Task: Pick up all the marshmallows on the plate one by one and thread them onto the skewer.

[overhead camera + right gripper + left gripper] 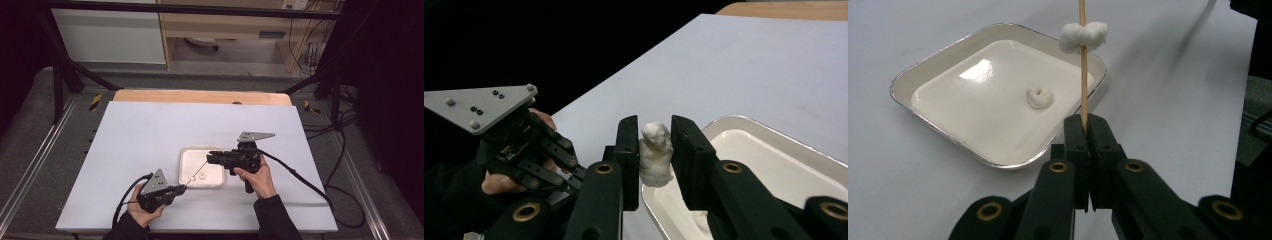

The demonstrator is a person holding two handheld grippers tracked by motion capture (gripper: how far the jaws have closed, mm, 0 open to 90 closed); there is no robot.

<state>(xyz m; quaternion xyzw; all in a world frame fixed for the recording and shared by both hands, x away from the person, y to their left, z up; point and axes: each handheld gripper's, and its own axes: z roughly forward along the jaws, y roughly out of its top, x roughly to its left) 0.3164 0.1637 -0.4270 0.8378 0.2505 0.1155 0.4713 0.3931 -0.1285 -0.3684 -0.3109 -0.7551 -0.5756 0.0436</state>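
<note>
Here, marshmallow (655, 155) between right gripper (655, 162) pads.

tray (943, 75): thin metal look, shiny silver rim, inside glossy cream-white, smooth, throws a bright glare patch
skewer (1082, 75): pale wood or bamboo, matt, smooth
marshmallow on the skewer (1083, 36): soft, powdery white, matt, lumpy surface
loose piece in the tray (1039, 96): same matt, puffy white stuff
piece between the right gripper (655, 150) pads: white, spongy, rough and creased
left gripper (1088, 135) jaws: black plastic, matt to slight satin, with brass-coloured metal pivot rings
top plate (479, 107) on the left gripper: flat grey metal, dull brushed finish, dark screws
table cover (145, 130): plain white, matt, smooth, paper-like sheet
table edge (200, 96) behind it: light wood, satin
</note>
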